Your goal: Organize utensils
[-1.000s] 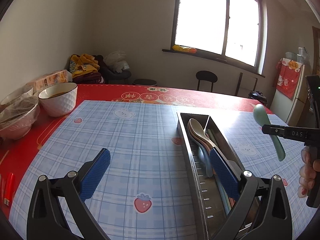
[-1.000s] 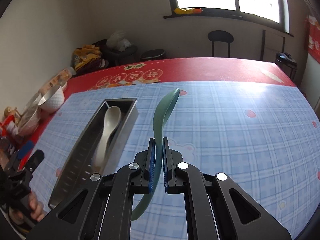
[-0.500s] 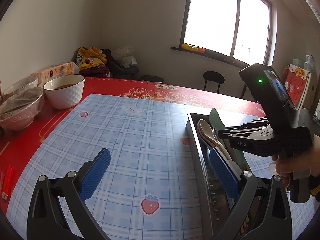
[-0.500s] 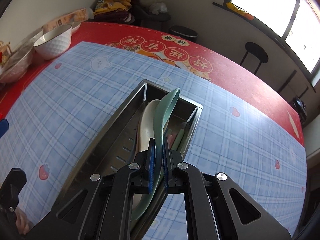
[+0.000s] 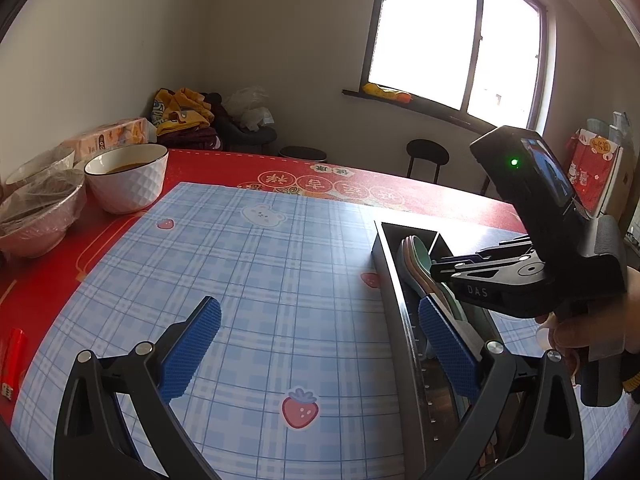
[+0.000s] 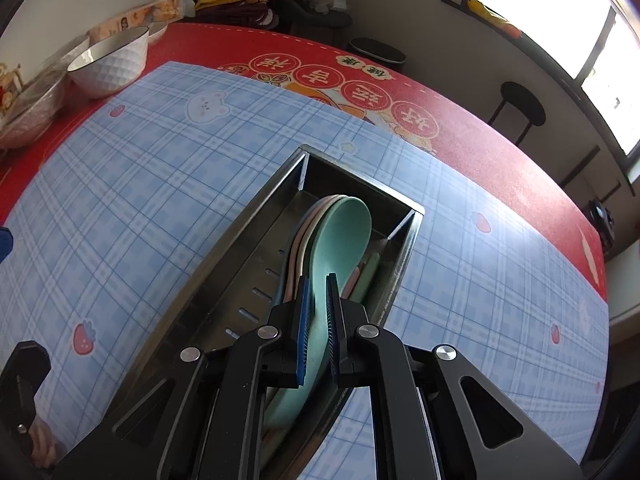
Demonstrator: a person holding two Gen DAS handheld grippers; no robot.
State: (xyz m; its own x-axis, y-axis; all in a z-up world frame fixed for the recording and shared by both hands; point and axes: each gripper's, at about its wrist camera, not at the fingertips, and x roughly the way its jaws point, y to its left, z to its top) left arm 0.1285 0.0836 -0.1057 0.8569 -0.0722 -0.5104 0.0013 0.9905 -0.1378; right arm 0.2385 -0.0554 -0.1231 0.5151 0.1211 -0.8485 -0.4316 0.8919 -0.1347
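A long steel utensil tray (image 6: 248, 232) (image 5: 390, 280) lies on the blue plaid mat. Inside it a green spoon (image 6: 344, 236) (image 5: 420, 250) rests bowl-up on a stack of pink and beige spoons (image 6: 304, 224), with pastel sticks (image 6: 368, 268) beside them. My right gripper (image 6: 317, 284) (image 5: 438, 270) points steeply down into the tray, shut on the green spoon's handle. My left gripper (image 5: 316, 312) hovers open over the mat with nothing between its fingers. Its right finger (image 5: 444, 340) hangs above the tray's near part.
A white bowl (image 5: 128, 176) with brown liquid, film-covered bowls (image 5: 36, 212) and a tissue pack (image 5: 112, 136) crowd the table's left edge. A red lighter (image 5: 12, 360) lies at the near left. The red tablecloth (image 5: 400, 196) runs beyond the mat.
My right gripper carried the green spoon leftwards over the tray, tipped downward and lowered it; the spoon now lies bowl-up on the stacked spoons. The left gripper stayed put.
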